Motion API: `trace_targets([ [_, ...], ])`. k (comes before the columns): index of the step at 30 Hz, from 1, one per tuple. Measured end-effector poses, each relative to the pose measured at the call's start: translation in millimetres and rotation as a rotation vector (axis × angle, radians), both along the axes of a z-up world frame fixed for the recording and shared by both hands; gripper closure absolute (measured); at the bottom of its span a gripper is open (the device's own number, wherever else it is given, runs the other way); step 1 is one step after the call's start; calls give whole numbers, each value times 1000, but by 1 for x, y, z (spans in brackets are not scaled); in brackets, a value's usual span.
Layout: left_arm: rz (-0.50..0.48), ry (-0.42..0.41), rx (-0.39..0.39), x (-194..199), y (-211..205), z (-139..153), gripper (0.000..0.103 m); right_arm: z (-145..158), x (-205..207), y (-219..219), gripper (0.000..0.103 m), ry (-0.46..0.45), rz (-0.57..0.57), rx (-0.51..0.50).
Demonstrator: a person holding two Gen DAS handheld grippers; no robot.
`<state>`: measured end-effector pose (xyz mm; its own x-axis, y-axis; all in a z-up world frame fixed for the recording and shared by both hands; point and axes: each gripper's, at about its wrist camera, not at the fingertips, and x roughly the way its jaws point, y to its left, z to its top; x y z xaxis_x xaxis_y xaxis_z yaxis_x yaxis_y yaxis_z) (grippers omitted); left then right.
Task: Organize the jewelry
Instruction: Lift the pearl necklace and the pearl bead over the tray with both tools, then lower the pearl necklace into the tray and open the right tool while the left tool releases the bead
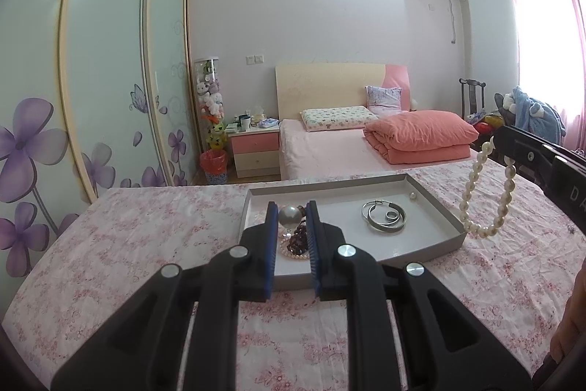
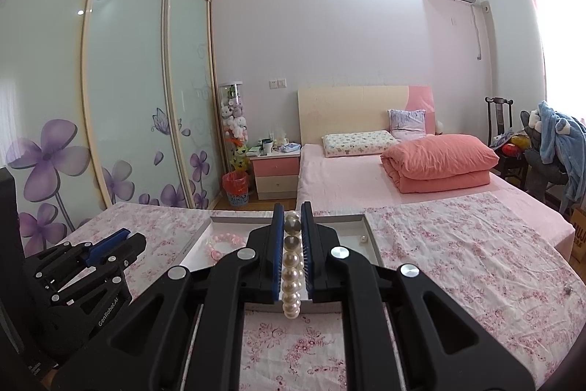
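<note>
A grey tray (image 1: 445, 239) lies on the floral cloth. In it are silver bangles with a ring (image 1: 384, 218), a loose pearl (image 1: 412, 196), and a pile of dark beads and small pearls (image 1: 295, 242). My left gripper (image 1: 293, 211) hovers over that pile, its jaws a little apart and holding nothing. My right gripper (image 2: 293, 213) is shut on a white pearl bracelet (image 2: 292, 275), which hangs in a loop beside the tray's right edge in the left wrist view (image 1: 487, 193). A pink bead bracelet (image 2: 219, 244) lies in the tray. The left gripper shows at the left of the right wrist view (image 2: 124, 237).
The floral cloth (image 1: 128, 244) covers the work surface, whose far edge drops to the floor. Beyond are a bed (image 1: 329, 149) with a folded orange quilt (image 1: 421, 134), a pink nightstand (image 1: 254, 149), a red bin (image 1: 214, 165) and a wardrobe (image 1: 110, 79).
</note>
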<state>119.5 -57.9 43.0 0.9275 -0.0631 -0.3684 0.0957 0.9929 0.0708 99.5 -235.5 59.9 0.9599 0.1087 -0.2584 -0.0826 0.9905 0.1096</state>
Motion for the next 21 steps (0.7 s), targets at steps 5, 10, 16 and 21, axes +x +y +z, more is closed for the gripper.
trace_targets([
  [5, -3, -2, 5, 16, -3, 4, 87, 4, 13, -1, 93, -3, -9, 6],
  [10, 2, 23, -12, 42, -3, 2, 87, 0, 40, -6, 93, 36, -9, 40],
  [16, -9, 89, -48, 86, -1, -10, 87, -17, 82, -6, 93, 121, 8, 69],
  [21, -22, 151, -53, 120, -6, -29, 87, -41, 114, 3, 93, 204, 37, 75],
])
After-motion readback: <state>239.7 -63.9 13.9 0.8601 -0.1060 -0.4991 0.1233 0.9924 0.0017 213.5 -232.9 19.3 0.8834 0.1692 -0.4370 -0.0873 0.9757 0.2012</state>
